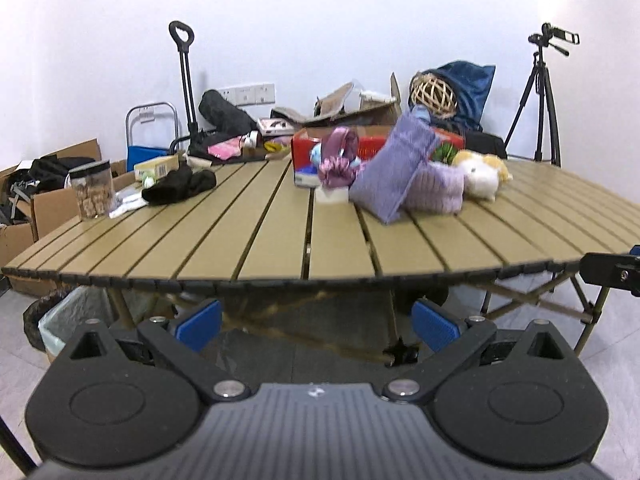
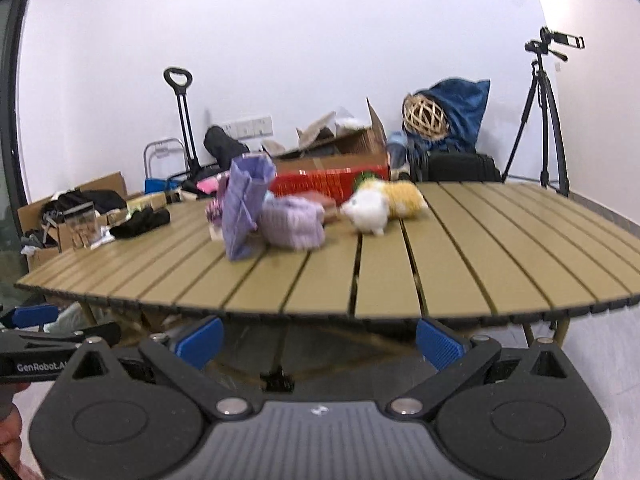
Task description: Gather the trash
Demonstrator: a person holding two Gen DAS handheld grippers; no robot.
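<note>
My left gripper (image 1: 318,326) is open and empty, held below and in front of the slatted tan table (image 1: 280,236). My right gripper (image 2: 320,340) is open and empty too, just before the table's near edge (image 2: 360,304). On the table lie a purple bag (image 1: 394,168), a lilac knitted pouch (image 1: 438,188), a white and yellow plush toy (image 1: 482,176), a red box (image 1: 316,152), a small white box (image 1: 331,195), black cloth (image 1: 180,186) and a clear jar (image 1: 91,190). A bin with a pale liner (image 1: 68,320) stands under the table's left side.
Cardboard boxes with clutter (image 1: 44,188) stand at the left on the floor. A trolley handle (image 1: 184,80), a wicker ball on a blue cushion (image 1: 436,94) and a tripod (image 1: 540,96) stand by the back wall. The table's folding legs (image 1: 540,300) lie ahead of both grippers.
</note>
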